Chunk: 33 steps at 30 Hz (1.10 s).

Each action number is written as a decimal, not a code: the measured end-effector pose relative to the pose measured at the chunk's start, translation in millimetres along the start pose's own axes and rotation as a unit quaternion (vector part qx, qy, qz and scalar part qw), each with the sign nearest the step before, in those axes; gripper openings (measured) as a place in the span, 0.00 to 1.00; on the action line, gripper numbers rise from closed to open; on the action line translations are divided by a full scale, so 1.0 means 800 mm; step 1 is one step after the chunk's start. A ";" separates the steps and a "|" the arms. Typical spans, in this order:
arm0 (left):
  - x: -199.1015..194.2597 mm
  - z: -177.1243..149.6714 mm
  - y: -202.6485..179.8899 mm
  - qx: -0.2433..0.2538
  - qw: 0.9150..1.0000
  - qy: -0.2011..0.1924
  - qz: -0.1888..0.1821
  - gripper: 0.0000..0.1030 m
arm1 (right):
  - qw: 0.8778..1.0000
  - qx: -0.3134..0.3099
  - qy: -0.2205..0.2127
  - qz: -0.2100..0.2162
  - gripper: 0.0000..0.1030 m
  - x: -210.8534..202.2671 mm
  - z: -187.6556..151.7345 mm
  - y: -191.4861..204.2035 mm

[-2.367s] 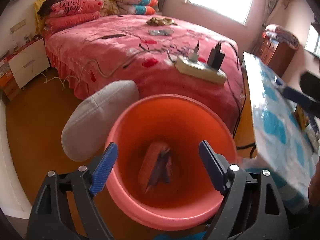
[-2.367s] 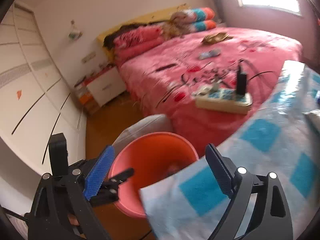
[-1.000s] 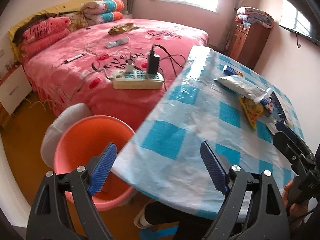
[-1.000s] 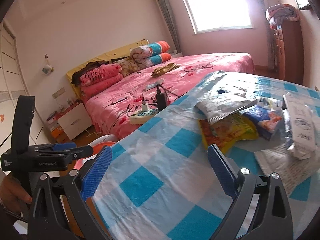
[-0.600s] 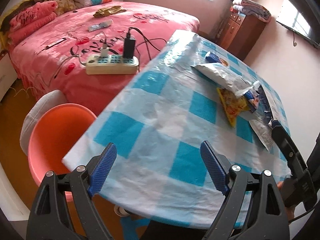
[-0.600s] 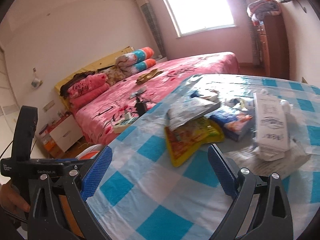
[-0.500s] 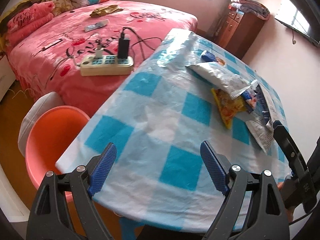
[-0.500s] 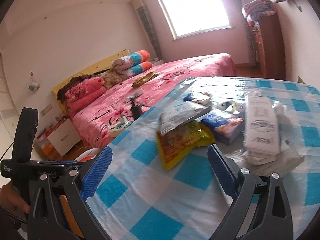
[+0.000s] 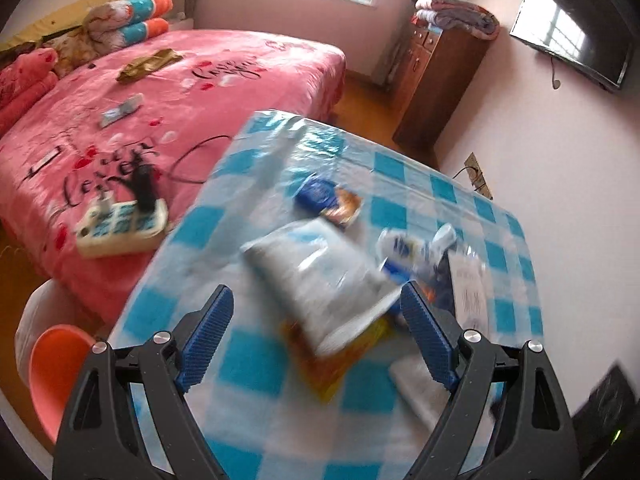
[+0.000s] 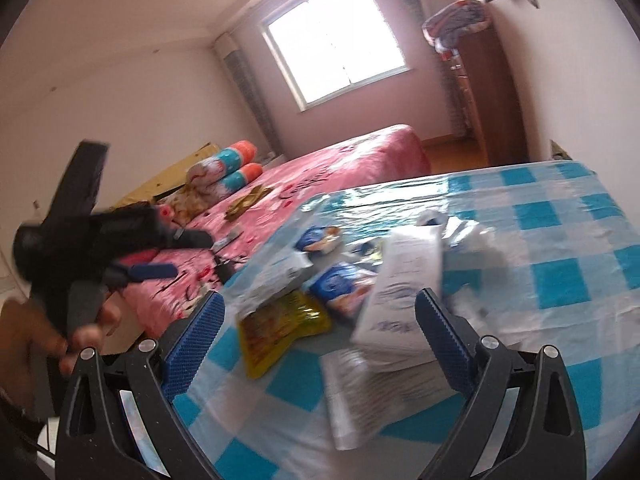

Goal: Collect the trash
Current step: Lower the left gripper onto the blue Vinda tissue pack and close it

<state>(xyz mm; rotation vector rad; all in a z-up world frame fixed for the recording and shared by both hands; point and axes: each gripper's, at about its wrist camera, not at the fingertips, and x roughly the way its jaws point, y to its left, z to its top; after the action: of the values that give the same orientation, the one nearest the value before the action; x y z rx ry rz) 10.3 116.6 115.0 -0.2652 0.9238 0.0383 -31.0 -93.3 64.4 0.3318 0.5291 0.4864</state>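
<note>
Dark cursive script across the pink bedspread [image 9: 168, 92], seemingly "Love" at left of frame, otherwise illegible; print on the wrappers [image 10: 404, 284] too blurred.

Glossy plastic tablecloth [image 9: 400, 176], shiny foil wrapper [image 9: 320, 276], wood cabinet [image 9: 436, 92]

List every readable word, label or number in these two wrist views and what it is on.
"Love": large black script on the pink bedspread, partly hidden by a charger.
Second script on the bedspread, nearer the window: too blurred.
White paper packet: blue print, unreadable.
Snack wrappers: blurred, unreadable.
</note>
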 end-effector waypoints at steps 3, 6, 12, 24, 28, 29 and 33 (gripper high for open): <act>0.040 0.030 -0.016 -0.008 1.000 0.018 0.006 0.84 | 1.000 0.005 -0.005 -0.020 0.92 -0.001 0.004 -0.018; 0.100 0.064 -0.021 -0.052 0.997 0.056 0.023 0.84 | 0.999 0.014 -0.010 -0.032 0.92 -0.005 0.008 -0.031; 0.178 0.107 -0.014 -0.112 0.989 0.092 0.037 0.83 | 0.999 0.016 -0.009 -0.044 0.92 -0.007 0.009 -0.046; 0.240 0.129 -0.034 -0.092 0.984 0.124 0.085 0.75 | 0.997 0.058 0.003 -0.045 0.92 -0.007 0.011 -0.081; 0.239 0.121 -0.048 -0.051 0.986 0.123 0.099 0.66 | 0.996 0.069 0.021 -0.049 0.92 -0.001 0.008 -0.088; 0.238 0.117 -0.052 -0.038 0.986 0.124 0.101 0.63 | 0.996 0.073 0.026 -0.050 0.92 0.001 0.007 -0.090; 0.231 0.102 -0.070 0.007 0.988 0.130 0.085 0.58 | 0.994 0.090 0.043 -0.046 0.92 0.008 0.003 -0.101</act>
<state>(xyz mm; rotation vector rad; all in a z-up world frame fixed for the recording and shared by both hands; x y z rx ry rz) 194.3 67.5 27.3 -0.1801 1.2036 0.1588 4.0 -157.5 29.9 0.4587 0.6708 0.3652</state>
